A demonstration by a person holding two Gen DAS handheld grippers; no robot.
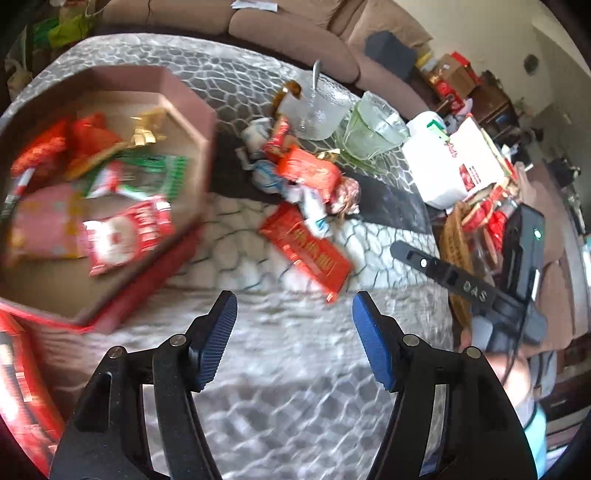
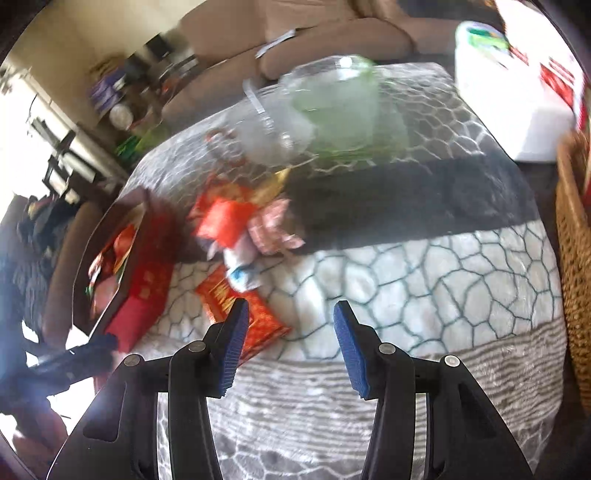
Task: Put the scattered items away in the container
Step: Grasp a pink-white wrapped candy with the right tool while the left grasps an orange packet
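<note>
An octagonal red box (image 1: pixel 192 122) at the left holds several snack packets; it also shows at the left in the right wrist view (image 2: pixel 140 295). A pile of scattered packets (image 1: pixel 310 173) lies mid-table, with a flat red packet (image 1: pixel 306 251) nearest me. My left gripper (image 1: pixel 294 314) is open and empty above the cloth, just short of that flat packet. My right gripper (image 2: pixel 290 325) is open and empty, its left finger over the flat red packet (image 2: pixel 221 295). The pile (image 2: pixel 240 225) lies beyond it. The right gripper also shows in the left wrist view (image 1: pixel 461 280).
A clear glass bowl (image 1: pixel 321 107) with a spoon and a green glass bowl (image 1: pixel 373 129) stand behind the pile. A white box (image 1: pixel 454 162) and a wicker basket (image 2: pixel 576 236) sit at the right. A brown sofa (image 1: pixel 295 33) runs behind the table.
</note>
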